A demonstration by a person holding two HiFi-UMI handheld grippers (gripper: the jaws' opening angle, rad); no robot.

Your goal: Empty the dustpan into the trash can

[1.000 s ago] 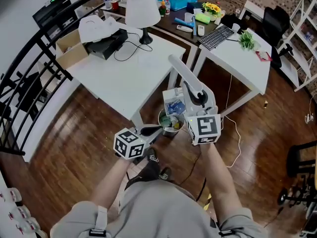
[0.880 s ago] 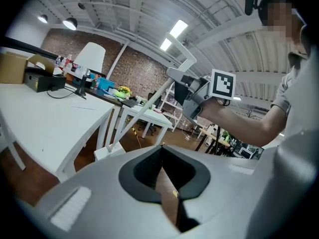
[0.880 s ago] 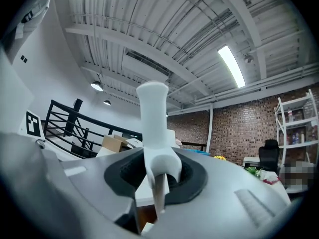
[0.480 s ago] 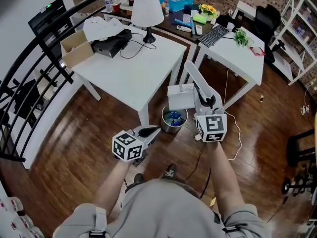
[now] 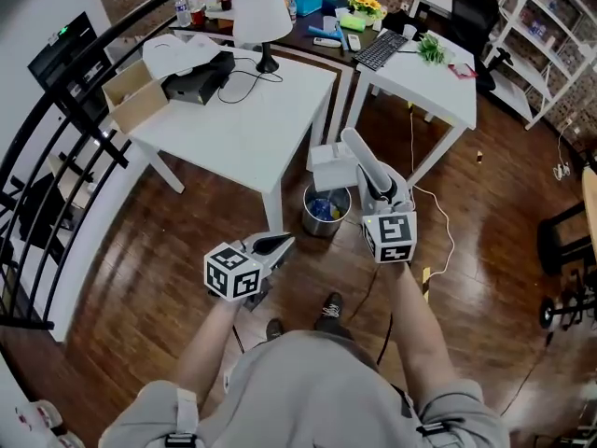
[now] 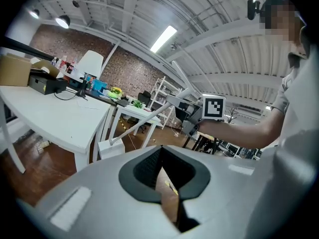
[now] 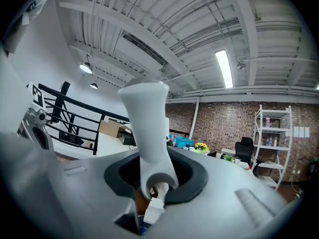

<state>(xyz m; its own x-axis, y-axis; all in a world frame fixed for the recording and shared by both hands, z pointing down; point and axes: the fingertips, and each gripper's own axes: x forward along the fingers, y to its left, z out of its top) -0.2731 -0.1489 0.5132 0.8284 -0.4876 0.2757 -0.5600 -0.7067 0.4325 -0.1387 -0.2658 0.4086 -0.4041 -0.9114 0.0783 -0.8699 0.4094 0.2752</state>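
Observation:
A white dustpan (image 5: pixel 331 168) with a long upright handle (image 5: pixel 362 161) hangs just behind the metal trash can (image 5: pixel 325 211), close to the table leg. My right gripper (image 5: pixel 378 192) is shut on the handle's lower part; in the right gripper view the handle (image 7: pixel 147 128) rises from between the jaws of that gripper (image 7: pixel 154 183). The can holds blue rubbish. My left gripper (image 5: pixel 284 243) is shut and empty, left of the can and pointing toward it. From the left gripper (image 6: pixel 160 156) view the dustpan (image 6: pixel 110 148) sits low beside the table, and whether it touches the floor is unclear.
Two white tables (image 5: pixel 247 129) stand behind the can, with a lamp (image 5: pixel 258 12), a cardboard box (image 5: pixel 131 96) and a keyboard on them. A black railing (image 5: pixel 47 166) runs along the left. A cable (image 5: pixel 438 236) lies on the wooden floor at the right. My feet (image 5: pixel 331 306) are below the can.
The dustpan was tipped over the can with blue rubbish in it; now it hangs level behind the can and the rubbish lies in the can. Both grippers have shifted.

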